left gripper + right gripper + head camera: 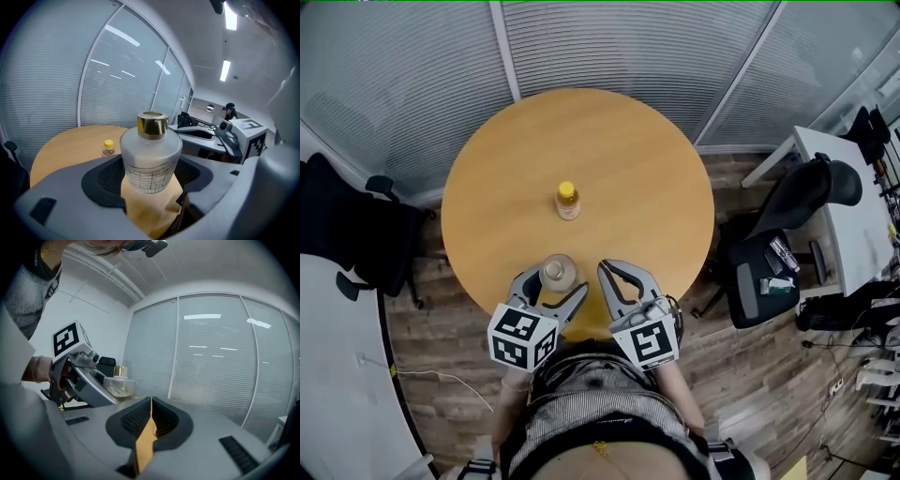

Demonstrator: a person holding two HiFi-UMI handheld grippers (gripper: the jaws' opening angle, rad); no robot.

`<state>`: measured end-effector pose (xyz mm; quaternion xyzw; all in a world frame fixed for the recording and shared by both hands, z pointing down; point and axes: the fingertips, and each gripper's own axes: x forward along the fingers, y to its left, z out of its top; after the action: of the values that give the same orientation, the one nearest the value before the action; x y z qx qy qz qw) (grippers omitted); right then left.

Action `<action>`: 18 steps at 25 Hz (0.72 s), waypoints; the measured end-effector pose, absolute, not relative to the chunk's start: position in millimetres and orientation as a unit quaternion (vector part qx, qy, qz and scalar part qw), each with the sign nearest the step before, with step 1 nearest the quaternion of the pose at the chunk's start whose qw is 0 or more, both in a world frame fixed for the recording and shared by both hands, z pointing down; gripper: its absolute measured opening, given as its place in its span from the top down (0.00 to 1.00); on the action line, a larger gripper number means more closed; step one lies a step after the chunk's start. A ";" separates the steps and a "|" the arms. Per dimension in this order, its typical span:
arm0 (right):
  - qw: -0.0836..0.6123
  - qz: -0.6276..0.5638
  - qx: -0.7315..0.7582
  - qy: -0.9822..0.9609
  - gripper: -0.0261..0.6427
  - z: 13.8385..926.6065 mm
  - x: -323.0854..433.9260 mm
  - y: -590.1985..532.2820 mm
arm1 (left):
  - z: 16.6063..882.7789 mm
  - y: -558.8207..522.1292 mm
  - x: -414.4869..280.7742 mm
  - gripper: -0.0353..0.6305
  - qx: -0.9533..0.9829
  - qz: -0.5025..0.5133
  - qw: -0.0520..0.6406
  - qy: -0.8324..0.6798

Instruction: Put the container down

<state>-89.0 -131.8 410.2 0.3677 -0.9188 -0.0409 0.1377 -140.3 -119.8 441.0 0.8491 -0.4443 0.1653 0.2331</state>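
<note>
A frosted glass container with a gold cap stands upright between the jaws of my left gripper, near the front edge of the round wooden table. In the left gripper view the container fills the gap, with both pads against its sides; whether its base rests on the table I cannot tell. Beside it, my right gripper is shut with nothing in it. The right gripper view shows its jaws almost touching, with the container and the left gripper off to the left.
A small yellow-capped bottle stands at the table's middle, also seen as the small bottle beyond the container. A black chair is at the left. Another chair and a white desk are at the right. Blinds cover the glass wall behind.
</note>
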 end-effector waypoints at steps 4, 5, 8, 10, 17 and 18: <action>0.144 -0.043 0.382 -0.912 0.93 412.7 -92.1 -129.5 | 445.8 -121.0 -146.2 0.45 0.854 0.171 0.227 -0.436; 0.144 -0.042 0.386 -0.910 0.93 413.2 -92.5 -128.5 | 447.1 -121.3 -147.5 0.45 0.854 0.176 0.224 -0.435; 0.145 -0.032 0.398 -0.906 0.93 415.2 -92.9 -124.2 | 450.3 -120.7 -149.7 0.45 0.856 0.185 0.220 -0.429; 0.156 -0.039 0.397 -0.904 0.93 417.6 -91.5 -122.2 | 451.8 -121.0 -149.3 0.45 0.857 0.184 0.223 -0.426; 0.146 -0.028 0.395 -0.907 0.93 420.1 -83.0 -128.7 | 450.9 -126.7 -137.7 0.45 0.859 0.177 0.221 -0.426; 0.145 -0.028 0.392 -0.908 0.93 420.4 -82.3 -130.8 | 450.5 -128.5 -135.9 0.45 0.859 0.176 0.220 -0.428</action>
<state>-82.3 -130.8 420.4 0.3918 -0.9081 -0.0285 0.1448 -135.9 -128.5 450.5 0.8588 -0.4280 0.1756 0.2203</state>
